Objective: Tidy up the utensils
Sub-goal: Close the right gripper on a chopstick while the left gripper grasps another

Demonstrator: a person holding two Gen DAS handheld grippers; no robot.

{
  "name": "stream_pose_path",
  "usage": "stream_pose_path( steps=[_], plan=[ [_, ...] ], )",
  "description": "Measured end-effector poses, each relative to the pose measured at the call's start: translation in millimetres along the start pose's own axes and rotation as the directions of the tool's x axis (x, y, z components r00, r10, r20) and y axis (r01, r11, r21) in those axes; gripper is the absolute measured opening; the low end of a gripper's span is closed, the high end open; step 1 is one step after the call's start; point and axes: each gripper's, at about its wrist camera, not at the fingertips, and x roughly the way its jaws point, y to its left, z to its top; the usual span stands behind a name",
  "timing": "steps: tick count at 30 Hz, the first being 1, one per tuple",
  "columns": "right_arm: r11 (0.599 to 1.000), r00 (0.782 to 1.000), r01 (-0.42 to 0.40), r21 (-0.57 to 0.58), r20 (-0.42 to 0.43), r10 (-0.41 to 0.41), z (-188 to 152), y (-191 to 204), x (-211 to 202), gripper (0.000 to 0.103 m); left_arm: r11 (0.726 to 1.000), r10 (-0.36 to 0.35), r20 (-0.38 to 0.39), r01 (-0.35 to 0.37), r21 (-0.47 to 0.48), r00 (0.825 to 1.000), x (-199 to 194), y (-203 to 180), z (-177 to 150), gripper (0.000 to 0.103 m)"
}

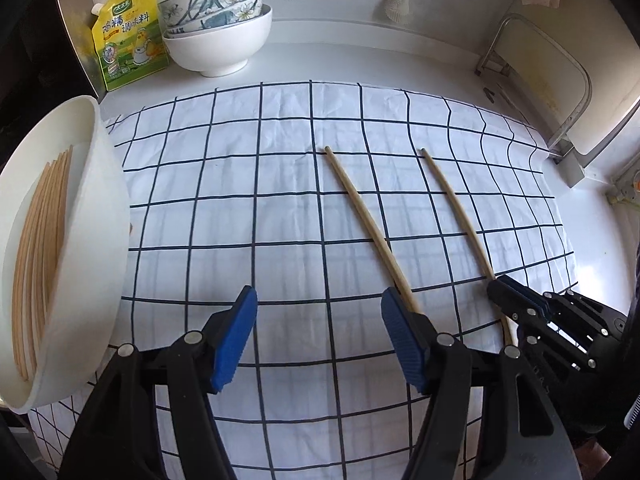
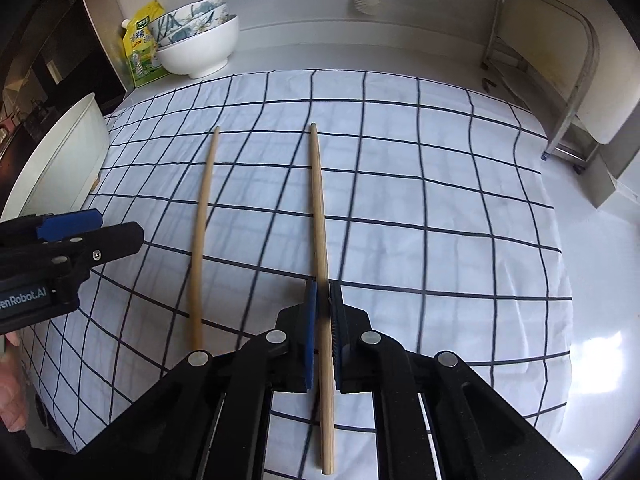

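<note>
Two wooden chopsticks lie on a white cloth with a dark grid (image 1: pixel 248 220). My right gripper (image 2: pixel 323 296) is shut on the near part of one chopstick (image 2: pixel 318 200); in the left wrist view that chopstick (image 1: pixel 456 208) runs into the right gripper (image 1: pixel 498 286) at lower right. The other chopstick (image 1: pixel 360 216) passes just outside the right finger of my left gripper (image 1: pixel 319 294), which is open with nothing between its blue pads. In the right wrist view this chopstick (image 2: pixel 202 220) lies left of the held one, and the left gripper (image 2: pixel 120 226) is at the left edge.
A white tub (image 1: pixel 104 208) holding several chopsticks (image 1: pixel 40 260) stands tilted at the cloth's left edge. Stacked bowls (image 1: pixel 218 36) and a yellow seasoning pouch (image 1: pixel 128 36) stand at the back left. A metal-framed rack (image 1: pixel 560 92) is at the back right.
</note>
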Motion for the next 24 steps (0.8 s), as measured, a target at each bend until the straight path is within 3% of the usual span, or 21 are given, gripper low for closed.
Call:
stream_pose_path(
  steps=[8,13,24],
  plan=[
    [1.0,1.0,-0.018,0.023,0.009,0.018,-9.2,-16.2,-5.8,0.007,1.0,0.01,-0.014,-0.01,0.01,1.0,18.2,-23.3,-0.4,0.066],
    [0.999,0.999,-0.042,0.013,0.027,0.042,-4.2,-20.6,-8.4,0.018,1.0,0.025,-0.017,-0.025,-0.003,1.0,23.2,-27.7,-1.5,0.066],
    [0.998,0.999,-0.031,-0.062,0.025,0.032,2.5,-13.7,1.7,0.018,0.998,0.054,-0.013,-0.054,0.013,0.998,28.5,-36.4,-4.8,0.068]
  ],
)
